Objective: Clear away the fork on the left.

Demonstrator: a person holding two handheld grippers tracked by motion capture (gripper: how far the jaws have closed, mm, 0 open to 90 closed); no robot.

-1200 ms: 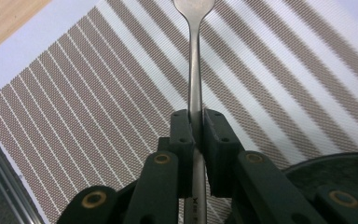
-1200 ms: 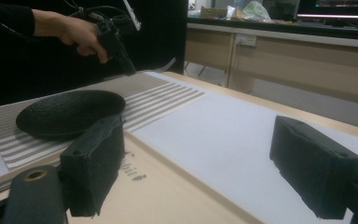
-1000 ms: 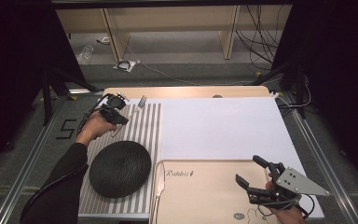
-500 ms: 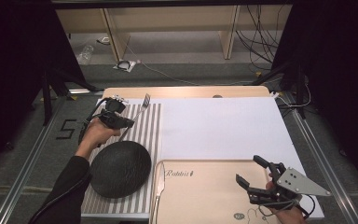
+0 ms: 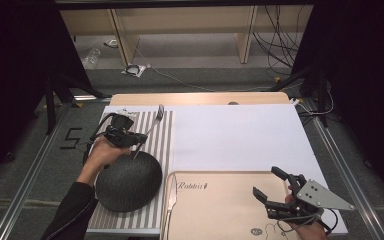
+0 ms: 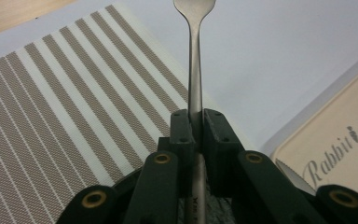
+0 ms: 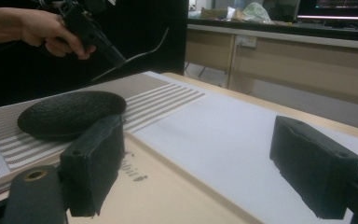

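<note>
High view: the left gripper [image 5: 139, 141] clamps a slim silver fork [image 5: 151, 126] by its handle above the striped mat [image 5: 162, 145], near the table's far left corner. Its long axis runs away from the person, head probably far. The right gripper [image 5: 269, 185] stands wide, holding nothing.

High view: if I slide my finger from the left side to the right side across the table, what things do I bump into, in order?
Left gripper holding the fork → striped placemat → knife → beige board with "Rabbit" on it → right gripper.
</note>
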